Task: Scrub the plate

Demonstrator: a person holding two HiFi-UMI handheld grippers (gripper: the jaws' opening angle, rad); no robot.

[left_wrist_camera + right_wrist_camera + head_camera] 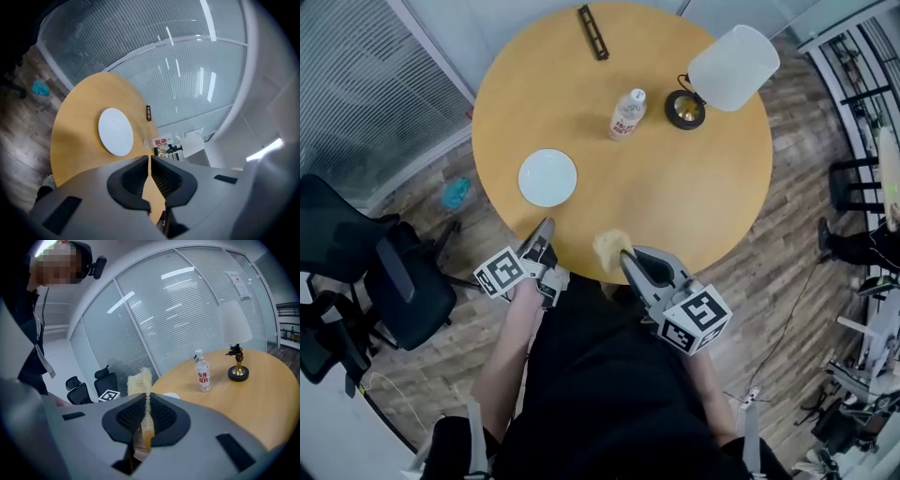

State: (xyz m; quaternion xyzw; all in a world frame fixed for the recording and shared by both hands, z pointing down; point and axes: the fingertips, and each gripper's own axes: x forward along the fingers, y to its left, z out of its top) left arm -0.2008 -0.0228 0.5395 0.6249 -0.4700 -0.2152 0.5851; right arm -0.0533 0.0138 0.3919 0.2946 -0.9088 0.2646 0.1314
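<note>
On the round table (pixel 675 206), at about 8 o'clock from its middle, the white plate (pixel 547 177) lies flat and alone, with nothing touching it. The right gripper (pixel 625 256) sits at the table's near edge, roughly 6 o'clock, and its jaws are clamped on a pale yellow sponge (pixel 612 245), which sticks out past the tips (the right gripper view shows it pinched thin between the pads). The left gripper (pixel 547 229) hovers just off the table edge at about 7 o'clock, jaws pressed together with nothing between them, and its tips point toward the plate. A water bottle (pixel 627 113) stands near the middle, a lamp (pixel 727 70) at 2 o'clock and a dark strip (pixel 592 31) near 12 o'clock, all well apart from the plate. As for progress, I judge only the first part done: the scrubbing tool is in hand, but sponge and plate are apart, so no scrubbing has begun. What remains is carrying the sponge over toward 10 o'clock from where it is, pressing it on the plate and rubbing across the face, perhaps with the left gripper steadying the rim. Whether the plate is dirty I cannot tell.
</note>
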